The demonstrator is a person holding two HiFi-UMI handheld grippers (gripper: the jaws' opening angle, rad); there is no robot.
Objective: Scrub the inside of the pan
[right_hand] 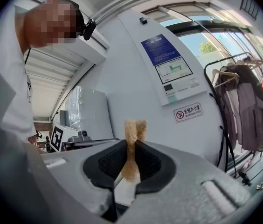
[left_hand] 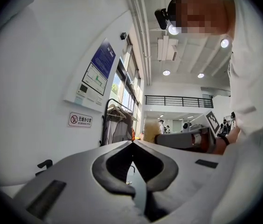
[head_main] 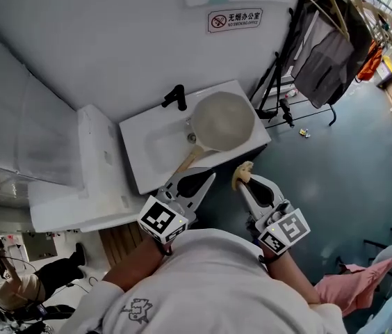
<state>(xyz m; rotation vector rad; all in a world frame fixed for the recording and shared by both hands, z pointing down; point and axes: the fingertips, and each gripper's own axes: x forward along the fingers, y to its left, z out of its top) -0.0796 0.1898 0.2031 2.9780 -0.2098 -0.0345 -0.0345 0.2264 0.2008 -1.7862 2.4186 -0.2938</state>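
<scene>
Head view: left gripper [head_main: 208, 177], jaws together on nothing, sits near the wooden handle [head_main: 190, 159] of the pan [head_main: 222, 120], which rests on the sink [head_main: 147, 148]. Right gripper [head_main: 246, 180] is clamped on a tan scrub pad [head_main: 242, 175]. Best to steady the handle first, then press the pad flat inside the pan.

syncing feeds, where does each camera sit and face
Head view: on the person's head, steeply down at sink, pan; torso, both grippers show.
Left gripper view: on left gripper, along its shut, empty fingers; shirt at right.
Right gripper view: on right gripper, along fingers shut on sponge; shirt at left.
Shared: no-smoking sign in all.
</scene>
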